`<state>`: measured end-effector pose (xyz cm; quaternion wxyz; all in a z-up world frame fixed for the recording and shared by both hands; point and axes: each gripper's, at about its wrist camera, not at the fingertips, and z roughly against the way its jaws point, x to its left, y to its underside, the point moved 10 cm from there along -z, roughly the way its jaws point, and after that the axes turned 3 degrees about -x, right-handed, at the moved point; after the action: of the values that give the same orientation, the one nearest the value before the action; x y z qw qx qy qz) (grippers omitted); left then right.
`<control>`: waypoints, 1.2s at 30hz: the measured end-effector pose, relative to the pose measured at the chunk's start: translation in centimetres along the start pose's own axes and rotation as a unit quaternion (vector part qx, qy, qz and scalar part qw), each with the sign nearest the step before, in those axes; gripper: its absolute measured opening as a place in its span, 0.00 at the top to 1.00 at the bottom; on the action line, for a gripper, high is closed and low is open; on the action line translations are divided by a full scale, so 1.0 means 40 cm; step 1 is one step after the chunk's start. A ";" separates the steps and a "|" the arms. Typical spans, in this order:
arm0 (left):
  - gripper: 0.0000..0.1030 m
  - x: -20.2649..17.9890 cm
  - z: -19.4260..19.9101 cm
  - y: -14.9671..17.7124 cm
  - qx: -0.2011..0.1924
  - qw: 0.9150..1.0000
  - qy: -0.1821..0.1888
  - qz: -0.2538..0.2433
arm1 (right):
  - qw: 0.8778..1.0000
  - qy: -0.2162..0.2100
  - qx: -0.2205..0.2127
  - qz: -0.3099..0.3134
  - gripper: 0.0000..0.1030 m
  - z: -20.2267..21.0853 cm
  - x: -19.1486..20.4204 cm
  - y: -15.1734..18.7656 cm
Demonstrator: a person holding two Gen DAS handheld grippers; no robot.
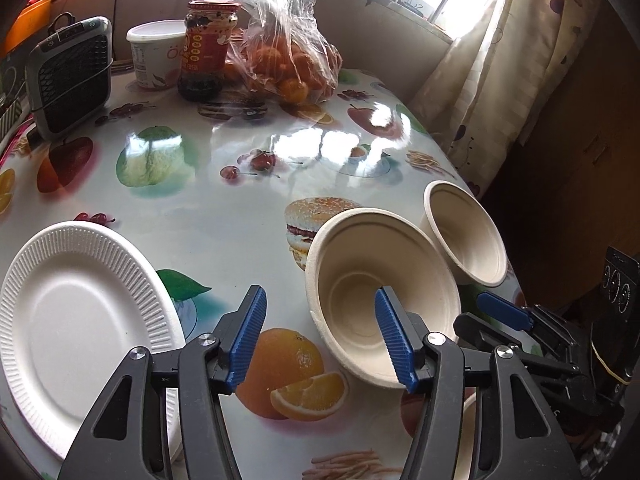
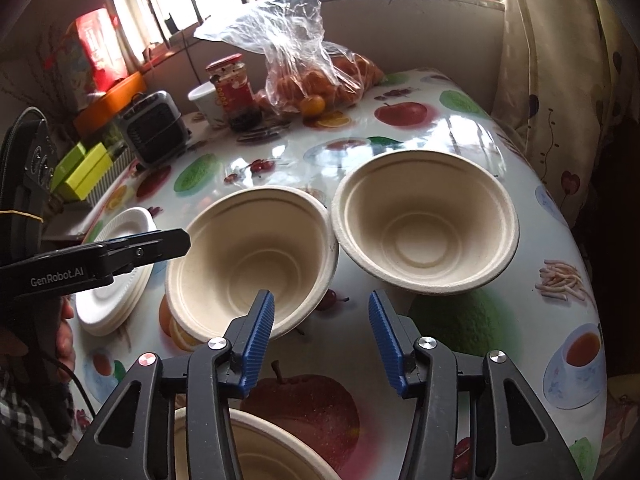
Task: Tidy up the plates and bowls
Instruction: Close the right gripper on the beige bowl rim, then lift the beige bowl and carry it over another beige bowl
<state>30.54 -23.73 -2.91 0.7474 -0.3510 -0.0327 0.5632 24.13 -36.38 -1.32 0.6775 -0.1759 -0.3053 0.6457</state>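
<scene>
Two beige bowls sit upright side by side on the fruit-print tabletop point(image 2: 460, 128), rims touching or nearly so: the left bowl point(image 2: 252, 256) and the right bowl point(image 2: 426, 224). A third bowl point(image 2: 256, 444) shows partly at the near edge, under the right tool point(image 2: 322, 332). To the left lies a stack of white plates point(image 2: 120, 304), ribbed at the rim.

The right tool hangs over the tabletop with its jaws apart and nothing clamped; its left pad overlaps the near rim of the left bowl in the view, but whether it touches cannot be told. The left tool point(image 1: 320, 332) is also open and empty, between the plates and the left bowl, its right pad in front of that bowl's inside.

At the far end stand a red-labelled jar point(image 1: 210, 48), a white tub point(image 1: 154, 54), a clear bag of oranges point(image 1: 292, 60) and a small grey fan point(image 1: 70, 76). A curtain point(image 1: 500, 60) hangs on the right.
</scene>
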 end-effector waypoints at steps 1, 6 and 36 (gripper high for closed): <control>0.50 0.000 -0.004 0.000 0.002 1.000 0.002 0.000 | 1.000 -0.001 0.002 -0.001 0.57 -0.004 0.000 0.001; 0.55 0.000 -0.017 -0.004 0.005 1.000 0.007 0.004 | 1.000 -0.009 0.006 0.002 0.64 -0.012 0.008 0.001; 0.74 -0.011 -0.009 0.005 0.010 1.000 0.019 0.003 | 1.000 -0.025 -0.002 0.000 0.82 0.000 0.025 -0.006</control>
<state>30.38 -24.27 -3.13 0.7498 -0.3543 -0.0121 0.5587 24.28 -35.43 -0.99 0.6692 -0.1609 -0.3231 0.6495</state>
